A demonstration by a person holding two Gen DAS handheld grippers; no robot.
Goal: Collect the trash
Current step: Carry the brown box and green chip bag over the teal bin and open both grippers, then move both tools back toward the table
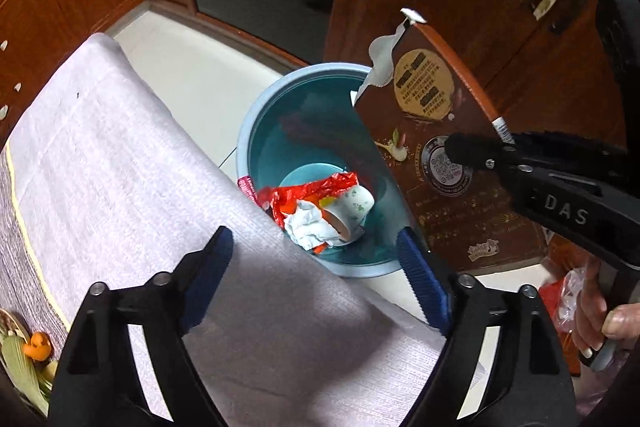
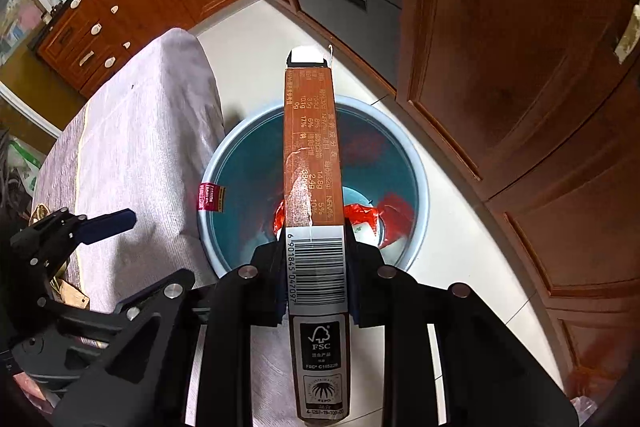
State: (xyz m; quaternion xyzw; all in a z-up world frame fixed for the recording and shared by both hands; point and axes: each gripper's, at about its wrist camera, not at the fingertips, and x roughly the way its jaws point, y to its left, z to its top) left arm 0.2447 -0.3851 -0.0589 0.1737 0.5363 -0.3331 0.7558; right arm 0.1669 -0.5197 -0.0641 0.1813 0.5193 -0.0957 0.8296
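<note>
While the right gripper (image 2: 314,267) pinches the brown box (image 2: 314,155) by its thin sides near the barcode end, the long box points away from it and hangs over the blue bin (image 2: 416,171), which stands on the floor just beside the cloth-covered table (image 1: 120,147). The bin lies straight below the box, so letting go should drop it in with the red wrapper (image 1: 308,191) and paper cup (image 1: 352,207). The left gripper (image 1: 316,267) is wide open and holds nothing, over the table edge.

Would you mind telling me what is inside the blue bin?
The blue bin holds a red wrapper, crumpled tissue and a paper cup; the brown box hides part.
</note>
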